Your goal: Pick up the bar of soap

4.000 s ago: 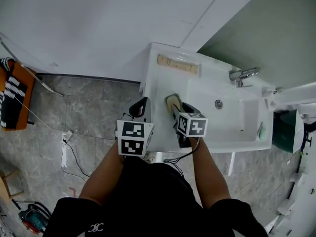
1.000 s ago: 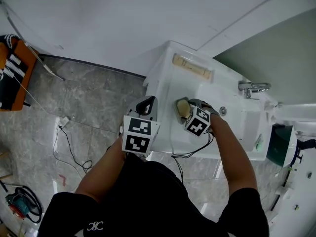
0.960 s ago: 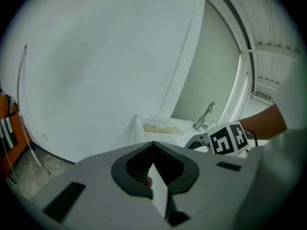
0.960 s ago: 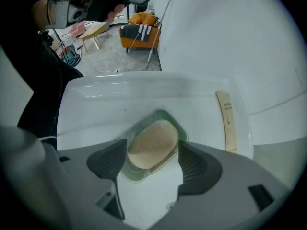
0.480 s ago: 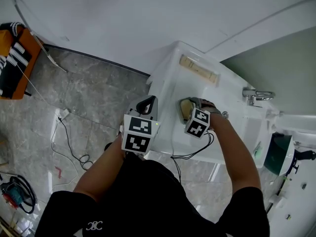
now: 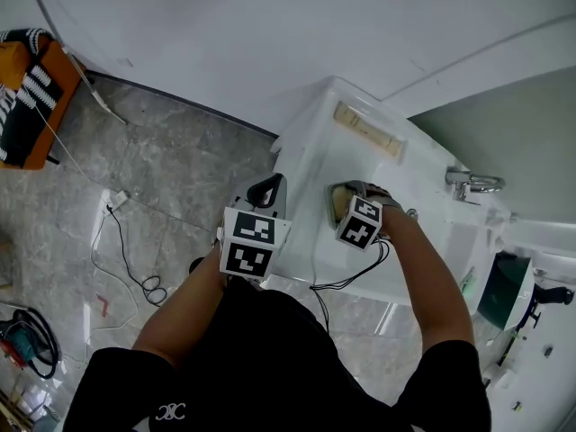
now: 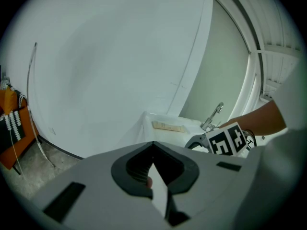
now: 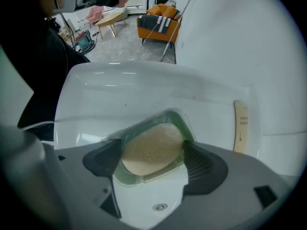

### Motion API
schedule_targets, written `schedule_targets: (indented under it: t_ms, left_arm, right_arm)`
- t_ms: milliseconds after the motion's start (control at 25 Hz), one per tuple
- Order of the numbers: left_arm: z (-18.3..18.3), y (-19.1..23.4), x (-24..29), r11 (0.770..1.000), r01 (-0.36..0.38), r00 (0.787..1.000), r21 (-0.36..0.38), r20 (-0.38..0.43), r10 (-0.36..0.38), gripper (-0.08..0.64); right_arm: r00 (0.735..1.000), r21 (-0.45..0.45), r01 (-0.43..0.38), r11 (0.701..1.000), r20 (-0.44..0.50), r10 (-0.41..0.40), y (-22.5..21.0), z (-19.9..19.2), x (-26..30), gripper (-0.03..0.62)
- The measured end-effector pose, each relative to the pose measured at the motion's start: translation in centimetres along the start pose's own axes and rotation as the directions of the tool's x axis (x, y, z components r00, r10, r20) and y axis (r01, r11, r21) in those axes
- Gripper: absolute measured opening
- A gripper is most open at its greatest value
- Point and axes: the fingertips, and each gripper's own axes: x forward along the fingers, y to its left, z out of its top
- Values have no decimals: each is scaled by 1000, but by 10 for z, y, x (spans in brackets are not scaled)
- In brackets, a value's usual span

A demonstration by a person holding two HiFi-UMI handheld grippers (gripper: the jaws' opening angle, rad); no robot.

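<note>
Right tongs (image 8: 152,161) just opened, astride oval beige soap (image 8: 151,149), green dish (image 8: 185,124)

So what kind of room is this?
Most likely a bathroom or washroom. There is a white sink with a metal tap, a bar of soap lying in a green soap dish on the sink's top, and a grey stone-look floor below.

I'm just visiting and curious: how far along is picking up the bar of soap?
Done: the right gripper hangs over the soap in its green dish, jaws just opened either side of it. In hand: lining up the grasp. Left: closing on the soap and lifting it.
</note>
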Motion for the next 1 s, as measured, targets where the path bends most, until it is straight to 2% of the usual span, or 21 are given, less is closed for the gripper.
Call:
schedule_targets:
  t_ms: [400, 1000]
  left_arm:
    - [-6, 3, -4, 1000, -8, 1000, -23, 0, 8, -2]
    - [-19, -5, -10, 999, 5, 1000, -43, -7, -5, -2]
  right_arm:
    - [999, -8, -53, 999, -2, 53, 2, 1, 2, 408]
    - [998, -13, -65, 998, -7, 65, 3, 1, 1, 408]
